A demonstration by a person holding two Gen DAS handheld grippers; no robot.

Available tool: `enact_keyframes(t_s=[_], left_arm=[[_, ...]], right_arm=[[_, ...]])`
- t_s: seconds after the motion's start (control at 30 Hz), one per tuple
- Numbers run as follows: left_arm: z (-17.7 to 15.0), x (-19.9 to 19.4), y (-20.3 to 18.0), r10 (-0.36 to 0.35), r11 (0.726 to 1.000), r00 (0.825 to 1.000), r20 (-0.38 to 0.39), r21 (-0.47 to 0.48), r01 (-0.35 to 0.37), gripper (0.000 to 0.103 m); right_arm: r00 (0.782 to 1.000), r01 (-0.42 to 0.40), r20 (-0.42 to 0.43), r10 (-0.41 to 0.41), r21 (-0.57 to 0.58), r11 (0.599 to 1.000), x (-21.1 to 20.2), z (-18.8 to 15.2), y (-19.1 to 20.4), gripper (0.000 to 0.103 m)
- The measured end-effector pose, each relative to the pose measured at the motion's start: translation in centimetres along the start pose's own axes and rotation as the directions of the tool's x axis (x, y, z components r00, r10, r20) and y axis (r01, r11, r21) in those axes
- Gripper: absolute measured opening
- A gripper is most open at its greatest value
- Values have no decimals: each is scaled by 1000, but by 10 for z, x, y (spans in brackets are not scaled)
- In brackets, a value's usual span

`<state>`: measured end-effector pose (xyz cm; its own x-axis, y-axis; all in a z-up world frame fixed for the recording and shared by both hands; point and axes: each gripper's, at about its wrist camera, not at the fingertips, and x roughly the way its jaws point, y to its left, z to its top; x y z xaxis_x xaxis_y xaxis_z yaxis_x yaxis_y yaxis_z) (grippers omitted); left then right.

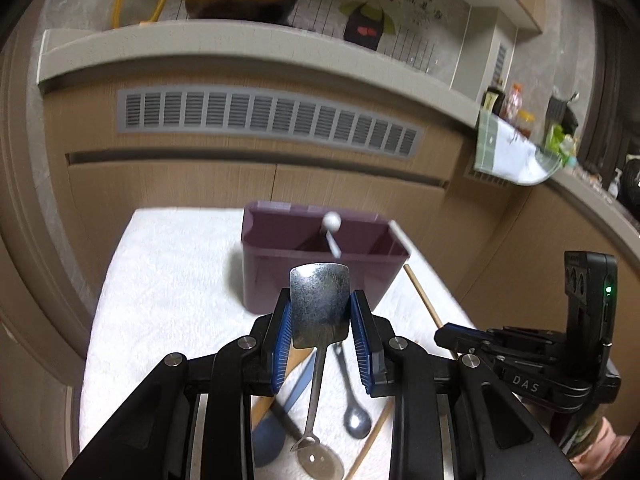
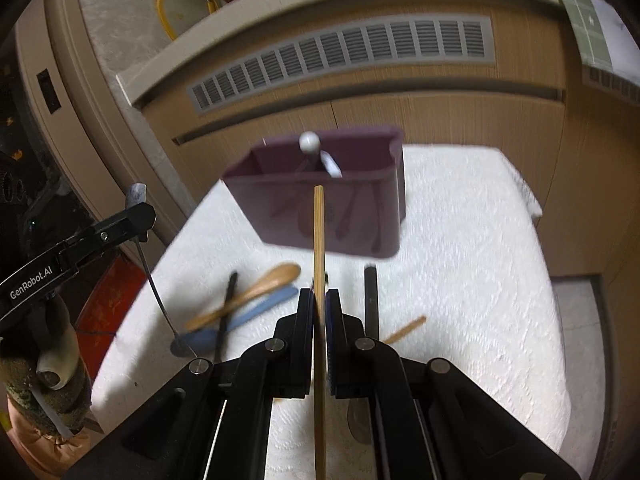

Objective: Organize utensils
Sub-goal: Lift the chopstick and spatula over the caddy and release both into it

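Left hand-held gripper (image 1: 319,316) pinching metal spatula (image 1: 319,305), right hand-held gripper (image 2: 319,312) clamps chopstick (image 2: 319,240), purple caddy (image 2: 320,196) blurred

Left gripper (image 1: 320,320) jaws clamped, raised; right gripper (image 2: 319,312) jaws nearly closed, apparently lower and level.

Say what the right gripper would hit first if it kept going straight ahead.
Probably the purple bin: the chopstick held in the right gripper points at its near wall, so its tip would touch first. Depth is unclear.

Utensil caddy (image 1: 320,272) stands on the towel (image 1: 168,280), loose spoons (image 1: 356,420) apparently nearer.
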<state>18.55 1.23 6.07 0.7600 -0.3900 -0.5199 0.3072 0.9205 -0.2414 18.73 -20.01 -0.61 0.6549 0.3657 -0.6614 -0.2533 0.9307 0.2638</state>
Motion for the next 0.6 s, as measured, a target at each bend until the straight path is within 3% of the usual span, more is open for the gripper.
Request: enact_keyframes(t_s=[0.17,0.33,0.4,0.6], left_arm=[[54,-24,-13,-31,999,990,137,43,25,29],[112,-27,-17,-46,997,962,269,67,29,29],[127,-16,-11,-43,998,958,285,56,28,29],[146,31,10,-52,999,966,252,9,52,29]], right_arm=[[986,0,167,10,-63,998,-35,52,14,5],[903,0,427,47,-110,994,-76,118,24,5],[883,-3,467,51,-103,995,-73,136,22,5],[887,45,462,-13,-59,997,-28,162,14,5]])
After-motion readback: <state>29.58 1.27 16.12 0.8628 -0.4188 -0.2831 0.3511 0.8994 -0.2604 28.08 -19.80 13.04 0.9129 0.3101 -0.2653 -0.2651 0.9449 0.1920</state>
